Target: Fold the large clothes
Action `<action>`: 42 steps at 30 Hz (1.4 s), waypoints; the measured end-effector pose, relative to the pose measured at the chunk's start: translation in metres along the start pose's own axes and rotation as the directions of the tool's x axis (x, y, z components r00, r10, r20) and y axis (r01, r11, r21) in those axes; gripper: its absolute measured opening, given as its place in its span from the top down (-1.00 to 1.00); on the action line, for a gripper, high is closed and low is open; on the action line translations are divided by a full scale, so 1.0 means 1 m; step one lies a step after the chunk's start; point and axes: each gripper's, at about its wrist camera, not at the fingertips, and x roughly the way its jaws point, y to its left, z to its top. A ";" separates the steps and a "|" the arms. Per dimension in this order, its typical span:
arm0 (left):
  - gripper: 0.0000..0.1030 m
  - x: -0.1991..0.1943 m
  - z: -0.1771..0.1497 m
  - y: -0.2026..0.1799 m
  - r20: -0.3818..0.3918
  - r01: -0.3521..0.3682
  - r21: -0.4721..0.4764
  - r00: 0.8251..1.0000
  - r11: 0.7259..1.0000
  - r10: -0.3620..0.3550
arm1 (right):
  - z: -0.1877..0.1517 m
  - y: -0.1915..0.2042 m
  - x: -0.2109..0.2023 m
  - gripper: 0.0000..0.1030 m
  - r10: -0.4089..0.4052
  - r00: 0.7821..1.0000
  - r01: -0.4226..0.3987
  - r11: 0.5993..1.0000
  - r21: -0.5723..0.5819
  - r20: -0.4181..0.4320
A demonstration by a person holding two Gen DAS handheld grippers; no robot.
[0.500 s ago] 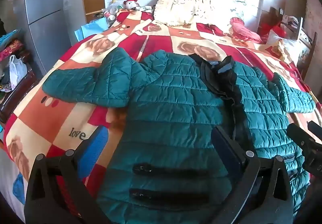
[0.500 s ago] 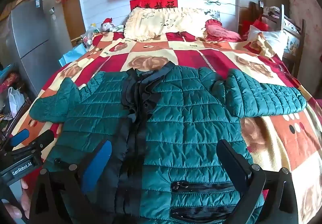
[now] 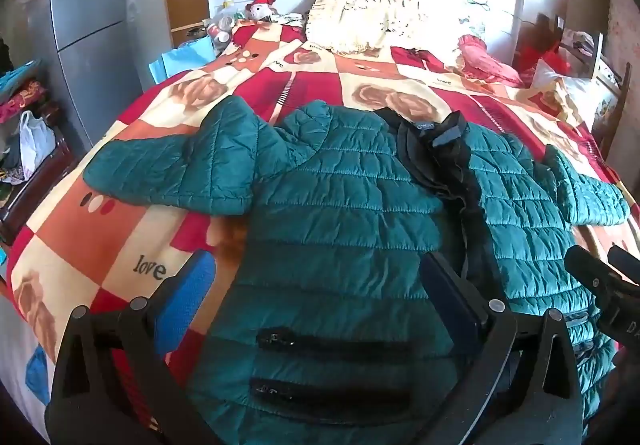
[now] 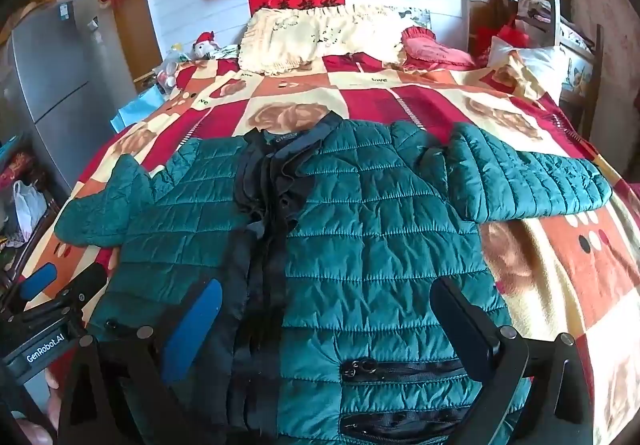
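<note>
A teal quilted jacket [image 3: 340, 213] with a black zipper placket lies front up on the bed, sleeves spread to both sides; it also shows in the right wrist view [image 4: 380, 229]. My left gripper [image 3: 316, 285] is open and empty above the jacket's left front panel near two black pocket zippers [image 3: 328, 345]. My right gripper [image 4: 324, 305] is open and empty above the lower right front panel. The right gripper shows at the edge of the left wrist view [image 3: 600, 285]; the left one shows in the right wrist view [image 4: 52, 293].
The bed carries a red, orange and cream patchwork blanket [image 3: 120, 237]. Cream pillows [image 4: 320, 33] and a red cushion [image 4: 436, 49] lie at the head. A grey fridge [image 3: 92, 29] and cluttered shelves [image 3: 24, 149] stand left. A chair [image 4: 576, 57] stands right.
Both grippers have moved slightly closer over the jacket's lower front. The jacket has not moved.
</note>
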 end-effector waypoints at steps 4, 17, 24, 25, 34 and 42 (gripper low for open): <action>-0.99 0.000 0.000 0.000 -0.001 -0.002 0.005 1.000 1.000 0.002 | 0.000 -0.001 0.002 -1.00 -0.006 1.000 0.006 1.000 0.010 -0.004; -0.99 0.009 0.003 -0.007 -0.009 -0.007 0.002 1.000 1.000 0.007 | 0.002 -0.002 0.011 -1.00 0.000 1.000 0.000 1.000 0.027 -0.009; -0.99 0.013 0.003 -0.009 -0.015 -0.008 0.000 1.000 1.000 0.008 | 0.002 -0.003 0.016 -1.00 -0.008 1.000 0.009 1.000 0.027 -0.016; -0.99 0.015 0.003 -0.009 -0.016 -0.007 -0.001 1.000 1.000 0.007 | 0.002 -0.003 0.017 -1.00 -0.009 1.000 0.010 1.000 0.027 -0.017; -0.99 0.015 0.003 -0.009 -0.016 -0.007 -0.001 1.000 1.000 0.007 | 0.004 -0.002 0.021 -1.00 -0.012 1.000 0.013 1.000 0.027 -0.027; -0.99 0.020 0.001 -0.009 -0.021 -0.012 -0.001 1.000 1.000 0.012 | 0.006 -0.003 0.024 -1.00 -0.009 0.999 0.010 0.999 0.034 -0.031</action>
